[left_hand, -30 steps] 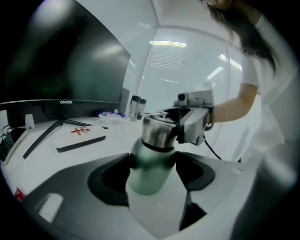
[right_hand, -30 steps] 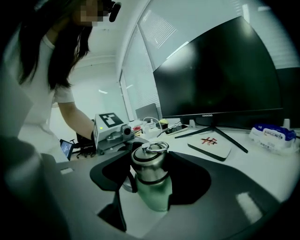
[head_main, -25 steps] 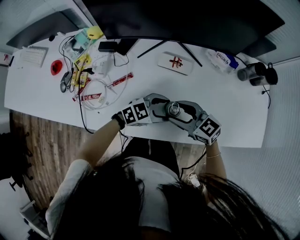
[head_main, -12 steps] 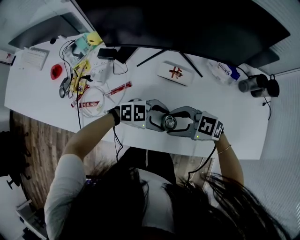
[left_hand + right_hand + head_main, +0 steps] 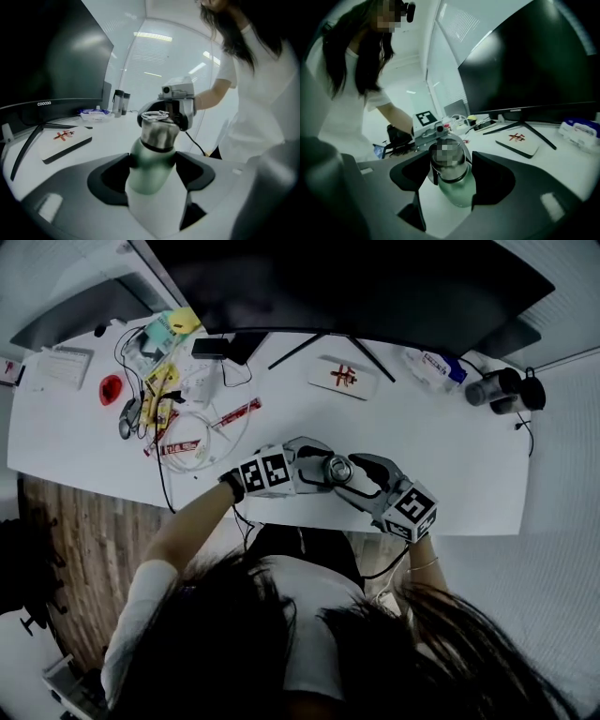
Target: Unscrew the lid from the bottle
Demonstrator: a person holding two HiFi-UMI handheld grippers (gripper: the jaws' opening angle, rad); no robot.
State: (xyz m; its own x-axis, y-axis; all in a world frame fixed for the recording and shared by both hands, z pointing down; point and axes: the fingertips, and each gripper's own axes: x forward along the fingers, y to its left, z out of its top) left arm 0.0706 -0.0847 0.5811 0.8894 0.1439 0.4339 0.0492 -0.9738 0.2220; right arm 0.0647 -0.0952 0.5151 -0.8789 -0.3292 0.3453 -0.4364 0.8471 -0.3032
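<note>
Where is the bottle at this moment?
In the head view, the bottle is central, near the desk's front edge, gripped between the left tongs and right tongs.

Pale green bottle (image 5: 150,168) stands upright, steel lid (image 5: 158,132) still screwed on.

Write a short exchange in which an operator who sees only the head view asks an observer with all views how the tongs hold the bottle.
Operator: My view looks straight down. What is gripped on the left?
Observer: The left tongs clamp the bottle on its green body, below the steel lid.
Operator: And on the right?
Observer: The right tongs close on the lid itself, above the green body.
</note>
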